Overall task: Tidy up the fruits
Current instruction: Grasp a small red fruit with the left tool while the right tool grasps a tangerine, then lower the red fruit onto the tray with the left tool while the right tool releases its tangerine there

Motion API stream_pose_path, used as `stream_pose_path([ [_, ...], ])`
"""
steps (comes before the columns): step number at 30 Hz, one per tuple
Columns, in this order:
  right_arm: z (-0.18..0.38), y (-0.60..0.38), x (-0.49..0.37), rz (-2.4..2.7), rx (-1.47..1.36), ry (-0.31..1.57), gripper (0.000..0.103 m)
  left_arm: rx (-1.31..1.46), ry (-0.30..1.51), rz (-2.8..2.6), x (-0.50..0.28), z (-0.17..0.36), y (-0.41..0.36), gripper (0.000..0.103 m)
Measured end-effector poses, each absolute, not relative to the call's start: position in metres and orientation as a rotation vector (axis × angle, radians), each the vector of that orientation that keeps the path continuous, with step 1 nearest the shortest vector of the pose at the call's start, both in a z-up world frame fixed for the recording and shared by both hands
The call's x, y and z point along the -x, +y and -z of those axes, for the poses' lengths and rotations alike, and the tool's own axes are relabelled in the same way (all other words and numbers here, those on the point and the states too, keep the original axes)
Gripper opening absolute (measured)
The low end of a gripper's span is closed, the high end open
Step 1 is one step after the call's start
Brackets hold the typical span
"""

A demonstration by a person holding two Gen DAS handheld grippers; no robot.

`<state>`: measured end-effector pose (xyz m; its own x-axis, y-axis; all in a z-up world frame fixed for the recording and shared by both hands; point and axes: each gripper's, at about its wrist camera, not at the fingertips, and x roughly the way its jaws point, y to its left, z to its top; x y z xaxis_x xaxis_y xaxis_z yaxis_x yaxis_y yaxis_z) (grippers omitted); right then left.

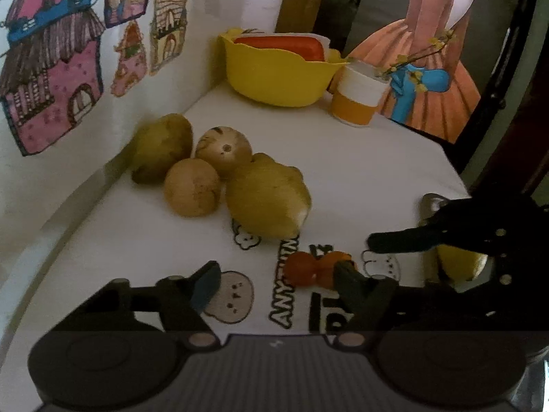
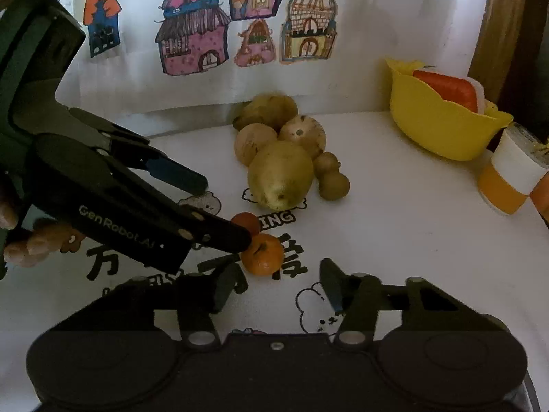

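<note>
Two small oranges (image 1: 310, 269) lie side by side on the printed white cloth. In the left wrist view they sit just inside the right fingertip of my open left gripper (image 1: 276, 279). From the right wrist camera, the nearer orange (image 2: 262, 254) touches the lower finger of the left gripper (image 2: 224, 213), and a smaller reddish one (image 2: 245, 223) sits behind it. My right gripper (image 2: 278, 286) is open just in front of the orange, with nothing between its fingers. A pile of yellow-brown pears and round fruits (image 2: 279, 175) lies farther back by the wall.
A yellow bowl (image 2: 442, 130) holding a red and white item stands at the back right, with an orange and white cup (image 2: 511, 178) beside it. Painted house pictures hang on the wall behind. A yellow object (image 1: 459, 262) is partly hidden behind the right gripper's finger (image 1: 394, 242).
</note>
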<state>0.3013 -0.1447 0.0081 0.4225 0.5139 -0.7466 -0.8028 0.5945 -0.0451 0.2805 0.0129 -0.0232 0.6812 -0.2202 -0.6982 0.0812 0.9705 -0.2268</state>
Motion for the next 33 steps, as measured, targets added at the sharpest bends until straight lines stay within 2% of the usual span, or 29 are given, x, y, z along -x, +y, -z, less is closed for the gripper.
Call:
stream_pose_path([
  [5, -0.003, -0.141, -0.303, -0.871, 0.429, 0.764, 0.049, 0.214, 0.806, 0.199, -0.283, 0.024, 0.011, 0.063],
  [12, 0.001, -0.138, -0.303, -0.878, 0.433, 0.740, 0.030, 0.261, 0.806, 0.223, -0.285, 0.023, 0.012, 0.048],
  [24, 0.001, -0.148, -0.300, -0.851, 0.416, 0.735, 0.030, 0.274, 0.821, 0.222, -0.287, 0.026, 0.008, 0.048],
  [25, 0.001, -0.150, -0.300, -0.848, 0.415, 0.735, 0.030, 0.273, 0.821, 0.222, -0.287, 0.027, 0.007, 0.045],
  [27, 0.001, -0.153, -0.299, -0.846, 0.406, 0.738, 0.030, 0.255, 0.821, 0.203, -0.288, 0.027, 0.005, 0.031],
  [30, 0.000, -0.158, -0.295, -0.838, 0.396, 0.741, 0.030, 0.234, 0.819, 0.183, -0.288, 0.028, 0.003, 0.024],
  [33, -0.001, -0.164, -0.290, -0.831, 0.370, 0.733, 0.030, 0.255, 0.821, 0.171, -0.286, 0.027, 0.004, 0.023],
])
